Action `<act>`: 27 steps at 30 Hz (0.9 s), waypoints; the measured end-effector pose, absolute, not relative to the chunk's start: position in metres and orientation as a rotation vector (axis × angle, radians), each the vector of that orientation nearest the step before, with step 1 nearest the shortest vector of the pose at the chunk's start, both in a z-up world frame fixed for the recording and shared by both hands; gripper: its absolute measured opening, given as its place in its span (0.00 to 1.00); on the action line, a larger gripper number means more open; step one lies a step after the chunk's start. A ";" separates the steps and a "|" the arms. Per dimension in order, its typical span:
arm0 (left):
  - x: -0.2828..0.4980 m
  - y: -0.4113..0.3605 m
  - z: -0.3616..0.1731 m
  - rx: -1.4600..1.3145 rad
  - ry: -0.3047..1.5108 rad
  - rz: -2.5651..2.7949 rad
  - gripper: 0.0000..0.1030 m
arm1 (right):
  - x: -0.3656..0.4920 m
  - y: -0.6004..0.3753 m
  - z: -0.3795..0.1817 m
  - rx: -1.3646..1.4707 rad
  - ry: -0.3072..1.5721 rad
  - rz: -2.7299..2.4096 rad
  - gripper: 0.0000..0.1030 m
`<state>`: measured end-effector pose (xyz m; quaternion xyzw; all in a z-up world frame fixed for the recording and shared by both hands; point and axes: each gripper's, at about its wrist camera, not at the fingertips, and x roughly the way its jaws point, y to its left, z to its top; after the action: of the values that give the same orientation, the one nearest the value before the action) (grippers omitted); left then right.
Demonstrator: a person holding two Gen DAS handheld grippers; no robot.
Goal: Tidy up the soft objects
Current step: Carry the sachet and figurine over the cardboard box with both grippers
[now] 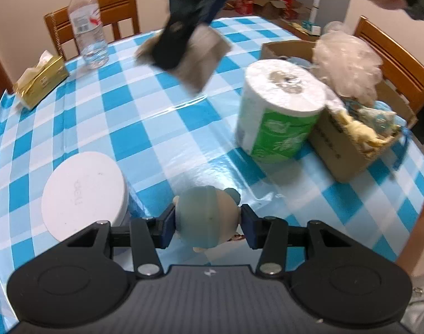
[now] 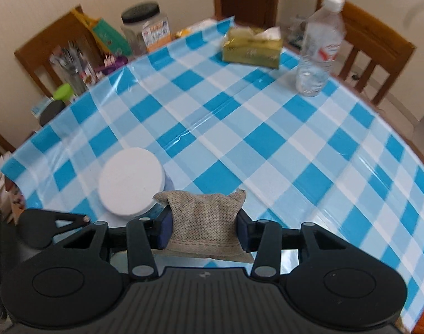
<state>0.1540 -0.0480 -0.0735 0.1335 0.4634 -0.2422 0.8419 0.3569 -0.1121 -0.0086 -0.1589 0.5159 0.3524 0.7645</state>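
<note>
My left gripper [image 1: 207, 224] has its jaws clamped on a round blue-and-cream soft toy [image 1: 205, 217], held just above the checked surface [image 1: 161, 128], while my right gripper [image 2: 203, 229] has its jaws pinched on a grey mesh pouch [image 2: 205, 222], raised over the far side. The cardboard box [image 1: 343, 150] at the edge already holds a heap of soft things — so some sorting looks done. Both held pieces are left to place, and the toilet roll [image 1: 278, 111] beside the box — that's left too, I'd judge.
</note>
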 end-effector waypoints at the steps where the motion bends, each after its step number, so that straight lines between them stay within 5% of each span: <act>1: 0.152 -0.049 -0.070 0.290 0.978 -0.522 0.46 | 0.350 -0.118 -0.002 -0.334 1.113 0.758 0.49; 11: 0.136 -0.081 -0.034 0.386 0.919 -0.664 0.46 | 0.273 -0.197 0.030 -0.252 1.092 0.590 0.49; 27: 0.136 -0.159 -0.009 0.442 0.831 -0.804 0.46 | 0.209 -0.303 0.002 -0.100 1.129 0.293 0.51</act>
<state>0.1362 -0.1593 -0.0092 0.2073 0.3896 -0.3769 0.8144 0.2086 -0.3028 0.0024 -0.0474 0.5328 0.1384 0.8335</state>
